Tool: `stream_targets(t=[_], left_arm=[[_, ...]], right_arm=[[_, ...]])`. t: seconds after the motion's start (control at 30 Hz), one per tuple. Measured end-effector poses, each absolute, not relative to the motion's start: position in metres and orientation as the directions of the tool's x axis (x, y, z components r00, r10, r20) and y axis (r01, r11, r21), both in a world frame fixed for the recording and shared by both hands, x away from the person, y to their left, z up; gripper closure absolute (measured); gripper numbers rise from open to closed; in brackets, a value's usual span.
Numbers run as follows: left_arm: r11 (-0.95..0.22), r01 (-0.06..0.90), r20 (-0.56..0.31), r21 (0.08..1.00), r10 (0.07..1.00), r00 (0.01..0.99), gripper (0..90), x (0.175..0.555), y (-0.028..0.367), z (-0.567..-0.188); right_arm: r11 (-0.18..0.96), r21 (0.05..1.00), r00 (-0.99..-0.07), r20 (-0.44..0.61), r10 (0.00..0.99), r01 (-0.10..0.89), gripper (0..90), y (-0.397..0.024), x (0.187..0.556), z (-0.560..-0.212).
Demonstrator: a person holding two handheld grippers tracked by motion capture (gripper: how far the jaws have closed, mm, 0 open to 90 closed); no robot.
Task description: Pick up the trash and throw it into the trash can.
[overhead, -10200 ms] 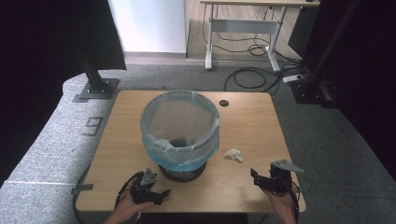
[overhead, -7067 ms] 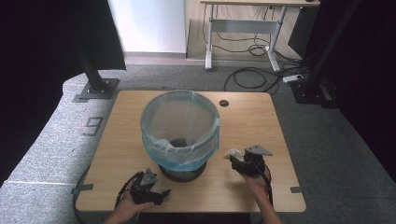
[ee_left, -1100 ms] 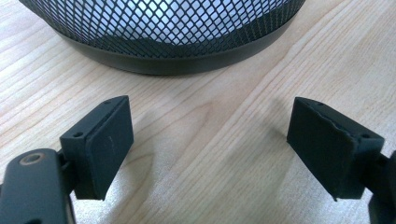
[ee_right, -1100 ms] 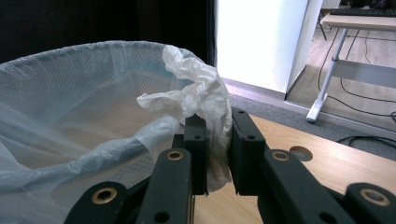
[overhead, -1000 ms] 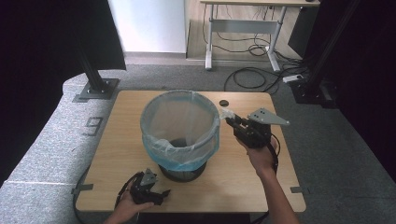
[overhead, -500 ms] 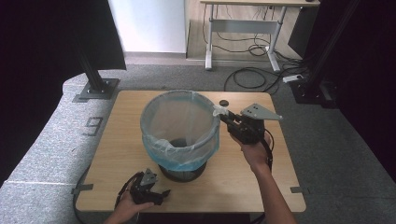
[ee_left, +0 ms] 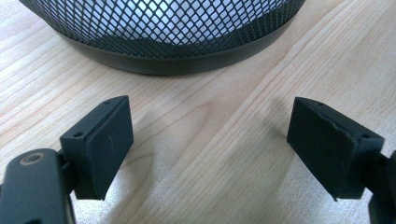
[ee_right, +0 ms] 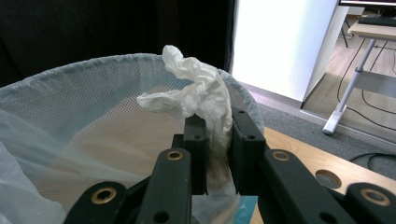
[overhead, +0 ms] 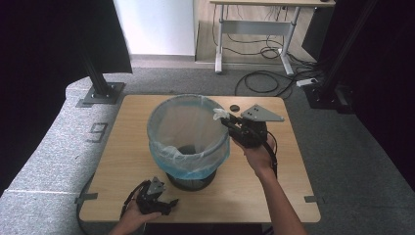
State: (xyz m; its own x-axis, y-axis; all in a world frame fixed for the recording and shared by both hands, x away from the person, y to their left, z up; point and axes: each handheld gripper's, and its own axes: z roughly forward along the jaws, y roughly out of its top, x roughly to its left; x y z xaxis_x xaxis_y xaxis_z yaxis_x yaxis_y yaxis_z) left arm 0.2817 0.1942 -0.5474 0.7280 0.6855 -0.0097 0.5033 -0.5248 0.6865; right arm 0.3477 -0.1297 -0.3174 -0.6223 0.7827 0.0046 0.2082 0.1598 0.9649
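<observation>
White crumpled tissue (ee_right: 201, 95) stands upright, its long axis vertical, pinched in the right gripper (ee_right: 218, 144) at the lined mesh bin's (overhead: 166, 149) rim; the left gripper (ee_left: 210, 149) gapes wide and holds nothing.

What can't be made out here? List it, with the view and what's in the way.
- Bin bottom, high view: the bag and shadow hide what lies inside.
- Crumpled tissue lower end, right gripper view: pinched out of sight between the right gripper jaws.
- Small dark disc on the table, high view: too small to identify.
- Bin's upper part, left gripper view: cut off by the top edge.
</observation>
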Motion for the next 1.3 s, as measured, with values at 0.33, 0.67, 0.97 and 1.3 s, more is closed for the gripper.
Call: stream_targets(t=[0.33,0.67,0.97,1.3], left_arm=[[-0.525,0.503,-0.009,0.686,0.685,0.728,14.4,0.282,0.194,-0.547],[-0.525,0.503,-0.01,0.686,0.685,0.728,14.4,0.282,0.194,-0.547],[-0.525,0.503,-0.01,0.686,0.685,0.728,14.4,0.282,0.194,-0.547],[-0.525,0.503,-0.01,0.686,0.685,0.729,14.4,0.282,0.194,-0.547]], right_arm=[[0.167,0.963,-0.63,0.004,0.777,0.213,78.1,-0.122,0.352,-0.317],[0.177,0.963,-0.642,-0.007,0.767,0.202,78.0,-0.11,0.355,-0.317],[0.196,0.961,-0.659,-0.019,0.752,0.196,77.7,-0.096,0.358,-0.314],[0.212,0.958,-0.672,-0.027,0.74,0.194,77.3,-0.082,0.362,-0.315]])
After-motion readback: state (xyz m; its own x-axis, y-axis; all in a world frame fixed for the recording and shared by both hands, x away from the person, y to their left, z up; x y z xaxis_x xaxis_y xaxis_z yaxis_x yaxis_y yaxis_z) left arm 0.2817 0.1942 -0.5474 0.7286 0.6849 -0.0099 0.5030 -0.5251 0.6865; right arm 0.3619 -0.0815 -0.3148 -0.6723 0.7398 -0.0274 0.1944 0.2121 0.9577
